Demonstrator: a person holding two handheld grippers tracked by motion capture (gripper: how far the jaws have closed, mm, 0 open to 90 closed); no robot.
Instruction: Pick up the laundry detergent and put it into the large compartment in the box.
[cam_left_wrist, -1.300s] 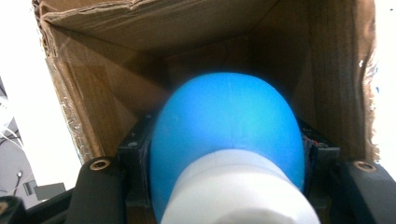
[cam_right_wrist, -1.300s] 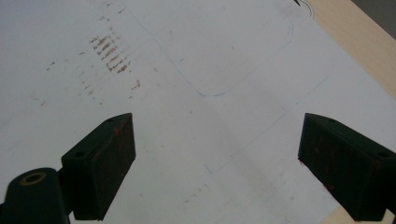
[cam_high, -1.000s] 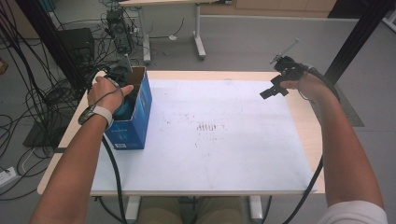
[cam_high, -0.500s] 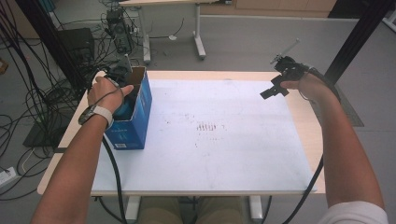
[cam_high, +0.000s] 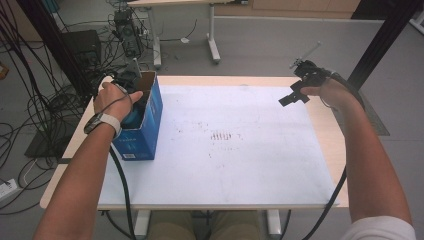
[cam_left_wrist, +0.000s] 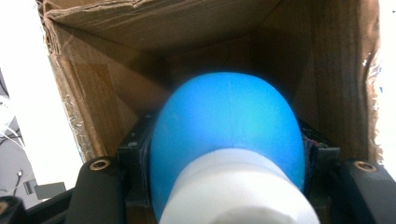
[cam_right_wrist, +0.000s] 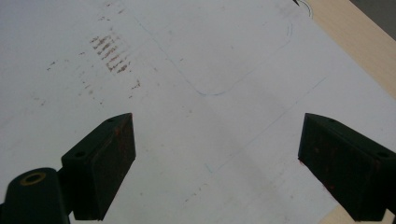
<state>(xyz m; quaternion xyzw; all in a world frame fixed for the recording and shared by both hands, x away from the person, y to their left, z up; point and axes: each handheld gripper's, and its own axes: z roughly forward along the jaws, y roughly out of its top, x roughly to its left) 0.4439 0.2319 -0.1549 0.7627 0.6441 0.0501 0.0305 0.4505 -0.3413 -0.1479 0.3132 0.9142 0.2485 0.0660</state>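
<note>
the left gripper had its fingers clenched on a blue and white object, one black finger at each flank of it. seen in the left gripper view, the object's rounded blue end pointed away from the camera, down into the open cardboard box, and its white end lay nearest the lens; its long axis ran along the fingers. what the object was could not be told. it sat inside the box, between the brown inner walls, and whether it touched the bottom could not be told.

in the high view the box, blue outside, stood upright on the left part of the bench, flaps open. the left hand lay over its open top, wrist bent and knuckles up, with a watch on the wrist and the forearm running back to the near edge.

the right gripper had its fingers released, wide apart and empty, over the white sheet. in the high view this right gripper was held above the far right corner of the bench, well apart from the box, in the right hand.
</note>
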